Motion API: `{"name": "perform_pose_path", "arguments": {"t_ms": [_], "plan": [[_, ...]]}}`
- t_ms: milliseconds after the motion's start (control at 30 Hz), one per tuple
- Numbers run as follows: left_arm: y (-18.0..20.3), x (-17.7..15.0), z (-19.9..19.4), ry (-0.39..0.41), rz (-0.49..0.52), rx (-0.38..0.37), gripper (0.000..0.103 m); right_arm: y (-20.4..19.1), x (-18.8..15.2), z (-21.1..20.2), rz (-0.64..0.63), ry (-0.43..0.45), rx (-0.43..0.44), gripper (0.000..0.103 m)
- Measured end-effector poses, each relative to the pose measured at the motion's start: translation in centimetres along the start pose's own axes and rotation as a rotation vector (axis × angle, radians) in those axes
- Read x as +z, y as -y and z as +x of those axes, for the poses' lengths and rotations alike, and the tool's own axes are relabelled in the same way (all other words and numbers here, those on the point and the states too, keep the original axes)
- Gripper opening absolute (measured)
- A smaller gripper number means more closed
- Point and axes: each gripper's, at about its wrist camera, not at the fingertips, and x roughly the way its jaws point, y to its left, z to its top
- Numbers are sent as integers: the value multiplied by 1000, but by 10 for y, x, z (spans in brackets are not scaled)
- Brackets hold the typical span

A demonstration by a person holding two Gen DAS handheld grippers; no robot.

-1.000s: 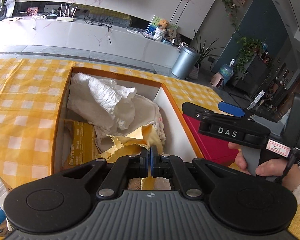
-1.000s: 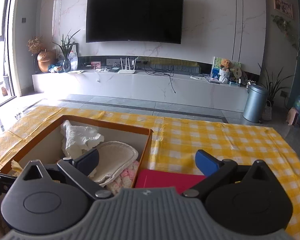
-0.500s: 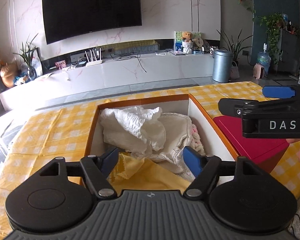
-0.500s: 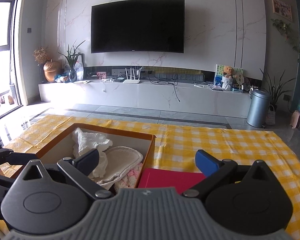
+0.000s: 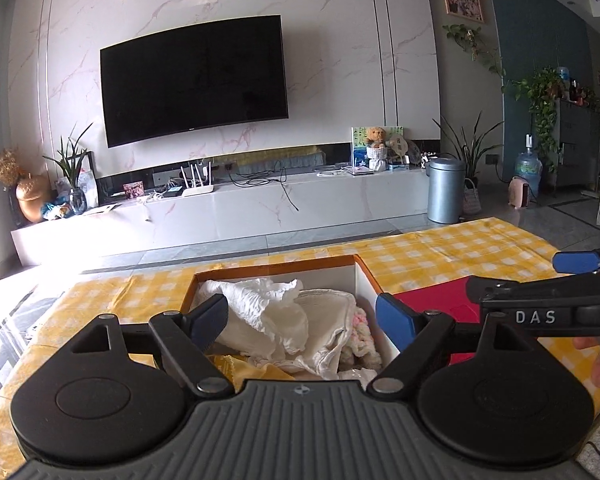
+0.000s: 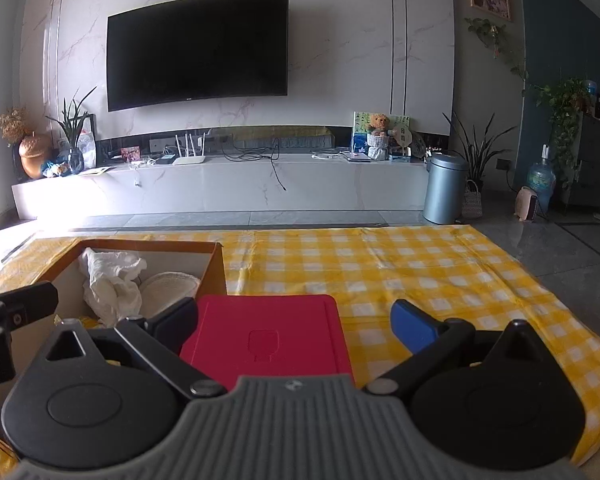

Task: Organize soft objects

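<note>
Right gripper [image 6: 296, 322] with jaws spread wide and nothing between them, held above a red lid [image 6: 266, 338] lying flat on a bench covered by a yellow checked cloth [image 6: 412, 264]. To the left, touching the lid's corner, an open cardboard box [image 6: 216, 268] holding a crumpled white cloth [image 6: 112, 284] and a cream pad [image 6: 168, 288]. Part of the left gripper [image 6: 8, 320] enters at the left edge. Behind: a wall-mounted television [image 6: 198, 46] and a grey bin [image 6: 444, 188].
</note>
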Motion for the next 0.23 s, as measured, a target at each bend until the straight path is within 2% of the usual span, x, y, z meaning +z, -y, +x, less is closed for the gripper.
{"name": "perform_pose_path", "arguments": {"t_ms": [233], "plan": [[-7,0,3,-18,-79,4,99,-14,-6,-1,-66,-12,25,100]]}}
